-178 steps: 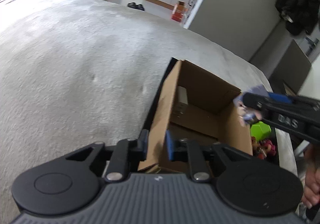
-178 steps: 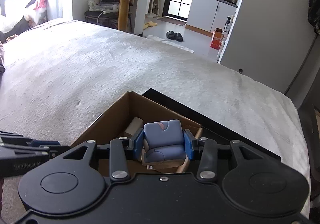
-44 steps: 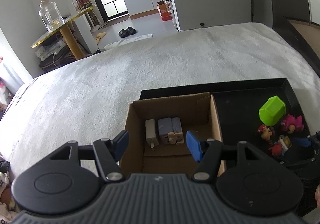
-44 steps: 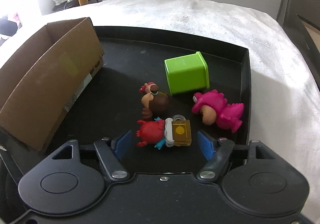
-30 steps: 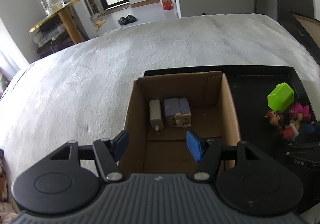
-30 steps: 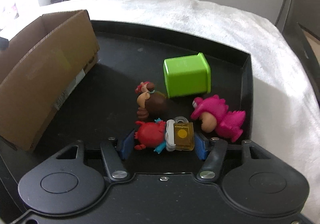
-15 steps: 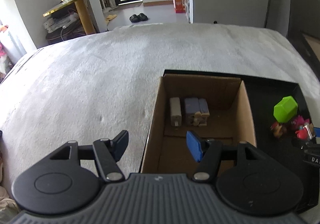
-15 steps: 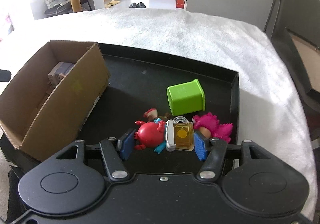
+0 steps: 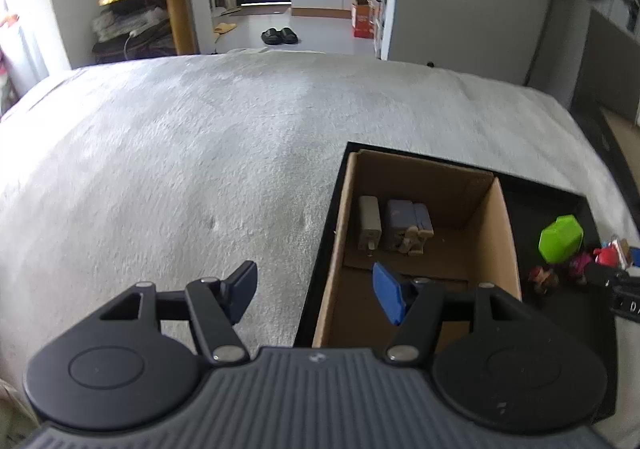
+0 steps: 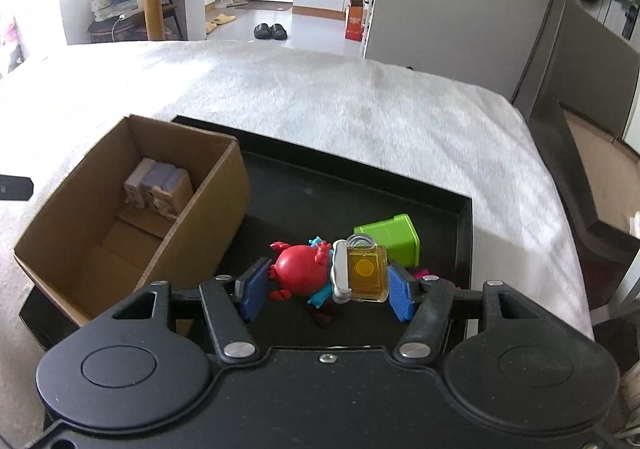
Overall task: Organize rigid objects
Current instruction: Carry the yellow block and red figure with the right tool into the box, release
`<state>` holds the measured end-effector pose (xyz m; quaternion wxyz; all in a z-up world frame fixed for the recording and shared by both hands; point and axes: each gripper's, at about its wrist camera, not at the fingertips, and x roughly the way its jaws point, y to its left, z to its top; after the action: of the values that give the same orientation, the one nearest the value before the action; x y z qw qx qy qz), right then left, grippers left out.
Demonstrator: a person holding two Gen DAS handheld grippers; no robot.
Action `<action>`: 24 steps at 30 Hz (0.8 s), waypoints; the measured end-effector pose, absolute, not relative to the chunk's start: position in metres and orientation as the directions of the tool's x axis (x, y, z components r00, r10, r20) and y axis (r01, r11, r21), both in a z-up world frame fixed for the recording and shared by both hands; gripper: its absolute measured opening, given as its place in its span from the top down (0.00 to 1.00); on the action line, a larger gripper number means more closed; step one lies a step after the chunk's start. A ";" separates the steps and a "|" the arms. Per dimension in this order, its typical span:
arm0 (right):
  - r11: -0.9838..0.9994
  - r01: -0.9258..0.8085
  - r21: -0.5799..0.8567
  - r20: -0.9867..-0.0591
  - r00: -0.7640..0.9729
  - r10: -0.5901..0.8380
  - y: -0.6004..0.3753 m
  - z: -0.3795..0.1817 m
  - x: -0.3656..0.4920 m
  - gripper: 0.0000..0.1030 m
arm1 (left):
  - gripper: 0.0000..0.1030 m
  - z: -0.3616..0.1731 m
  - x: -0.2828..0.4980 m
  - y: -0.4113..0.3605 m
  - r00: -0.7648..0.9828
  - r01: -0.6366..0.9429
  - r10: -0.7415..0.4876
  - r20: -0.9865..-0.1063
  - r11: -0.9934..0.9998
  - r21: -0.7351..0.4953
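A: Right gripper (image 10: 326,291)?
B: Jaws clamped on red crab toy (image 10: 302,273) w/ yellow tag, above black tray (image 10: 464,233), just in front of green cube (image 10: 394,235).
A: Left gripper (image 9: 314,291)?
B: Jaws apart, nothing between; above near edge of cardboard box (image 9: 504,237), partly over bed (image 9: 200,153). Blue chair toy (image 9: 408,223) + white block (image 9: 368,221) inside box.

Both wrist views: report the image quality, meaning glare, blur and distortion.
Left wrist view: fisheye bends the walls; the window at the left edge is blown out; the bed cover looks slightly smeared; the cardboard box is sharp. Right wrist view: strong glare washes out the upper left; the red crab toy in the right gripper is crisp, and the right edge is blurred.
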<state>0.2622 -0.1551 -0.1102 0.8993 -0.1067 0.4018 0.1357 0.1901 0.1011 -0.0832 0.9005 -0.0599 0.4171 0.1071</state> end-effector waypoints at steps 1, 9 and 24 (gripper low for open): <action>0.940 -0.330 -0.088 -0.748 0.645 0.157 -0.152 -0.108 0.262 0.43 | 0.39 -0.084 0.189 0.105 0.631 -0.248 0.131 -0.765 0.968 -0.038; 0.934 -0.338 -0.111 -0.715 0.680 0.161 -0.119 -0.088 0.262 0.43 | 0.40 -0.088 0.184 0.119 0.649 -0.236 0.072 -0.757 0.965 -0.111; 0.894 -0.427 -0.135 -0.698 0.681 0.220 -0.052 -0.088 0.272 0.43 | 0.65 -0.120 0.185 0.131 0.643 -0.178 -0.073 -0.762 0.954 -0.241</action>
<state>0.2716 -0.0521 -0.0877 0.9054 -0.1448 0.3570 0.1784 0.1849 0.1314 -0.1202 0.8941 -0.1485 0.4215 0.0294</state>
